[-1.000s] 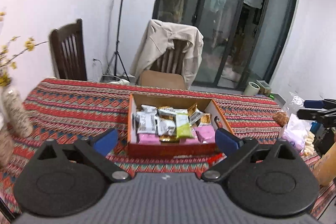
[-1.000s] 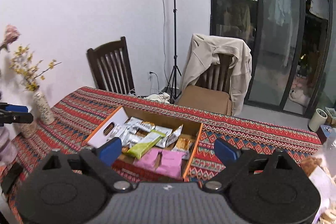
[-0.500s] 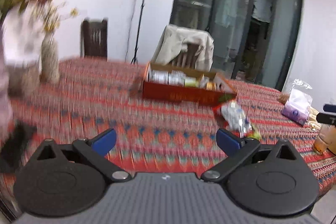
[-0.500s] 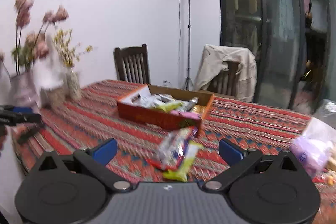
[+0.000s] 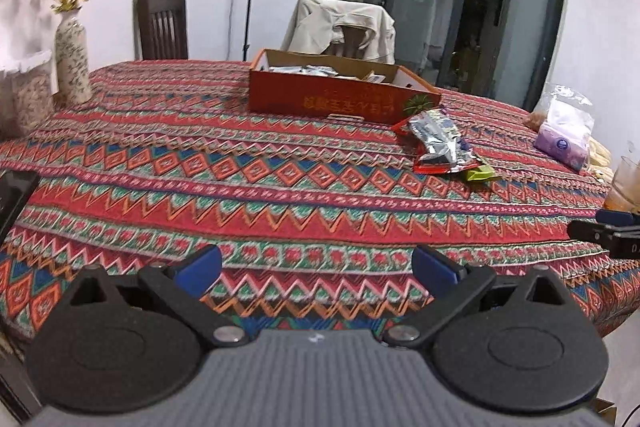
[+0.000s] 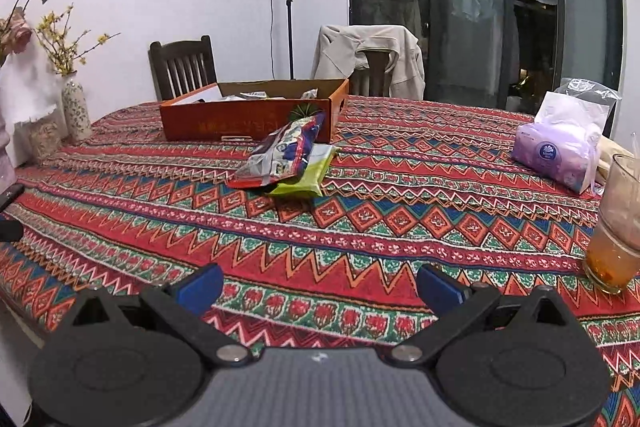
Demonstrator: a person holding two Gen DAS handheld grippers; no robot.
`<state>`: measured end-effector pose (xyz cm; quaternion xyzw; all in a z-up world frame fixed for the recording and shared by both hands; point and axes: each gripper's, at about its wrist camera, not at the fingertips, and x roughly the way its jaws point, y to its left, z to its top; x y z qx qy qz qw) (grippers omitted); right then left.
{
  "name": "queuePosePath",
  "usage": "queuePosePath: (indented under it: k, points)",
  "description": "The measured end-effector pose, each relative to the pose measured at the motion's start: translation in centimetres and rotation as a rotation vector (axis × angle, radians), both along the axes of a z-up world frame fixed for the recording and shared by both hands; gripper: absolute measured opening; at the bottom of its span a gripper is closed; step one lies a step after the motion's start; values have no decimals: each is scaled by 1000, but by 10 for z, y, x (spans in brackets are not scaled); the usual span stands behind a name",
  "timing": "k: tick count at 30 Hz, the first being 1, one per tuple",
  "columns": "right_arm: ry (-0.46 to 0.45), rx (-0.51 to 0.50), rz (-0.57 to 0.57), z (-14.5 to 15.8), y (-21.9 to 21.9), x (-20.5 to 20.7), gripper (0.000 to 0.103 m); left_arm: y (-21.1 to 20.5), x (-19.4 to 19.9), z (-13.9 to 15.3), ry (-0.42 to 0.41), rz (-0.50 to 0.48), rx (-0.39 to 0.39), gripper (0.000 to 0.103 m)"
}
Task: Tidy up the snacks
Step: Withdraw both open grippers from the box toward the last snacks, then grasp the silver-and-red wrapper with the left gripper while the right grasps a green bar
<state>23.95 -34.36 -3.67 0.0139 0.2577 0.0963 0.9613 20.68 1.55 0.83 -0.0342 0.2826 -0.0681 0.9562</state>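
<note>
While both tools hang low over the near edge of the tabletop [image 6: 360,211], I have nothing in hand: the left tool [image 5: 316,265] and the right tool [image 6: 320,285] each stand wide apart with only patterned cloth between their blue pads. Largest of the task's things is the orange box [image 6: 248,123], far across the cloth and already holding several packets. Just in front of its near corner lies a small heap: the silver-and-red snack bag [image 6: 280,155] resting on top of the green packet [image 6: 308,173]. My main worry is that stacking. If I close on the top bag carelessly, I judge its slick foil could slide off or drag the green one along. Reaching from here is also a long way, so a shallow approach might shove the heap against the box wall instead of pinching it. On the right, the glass of drink [image 6: 618,227] stands near my right tool's path; a sideways sweep could tip it. The purple tissue pack [image 6: 556,159] is a lesser obstacle.
</note>
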Motion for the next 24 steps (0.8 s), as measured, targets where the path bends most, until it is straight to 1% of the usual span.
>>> queuePosePath:
  k: [3,6,10,14,18,20,22,24]
  points:
    - [-12,45,10,2,-3,7,103,-8,12,1,10,-20,3,103]
    - [-13,67,7,3,-4,21,103,-24,37,6,19,-53,7,103]
    - [-10,71,-20,0,-9,43,103,-58,92,10,23,-164,-37,103]
    - [6,91,-47,-1,-19,61,103,-100,158,10,21,-234,-74,103]
    - [-2,77,-70,2,-27,73,103,-139,215,3,19,-284,-71,103]
    - [-6,73,-80,4,-32,78,103,-151,241,-4,56,-286,-103,103]
    - [-8,55,-92,4,-35,82,103,-159,268,-16,120,-269,-145,102]
    - [0,36,-101,2,-37,87,103,-160,284,-26,163,-258,-184,90]
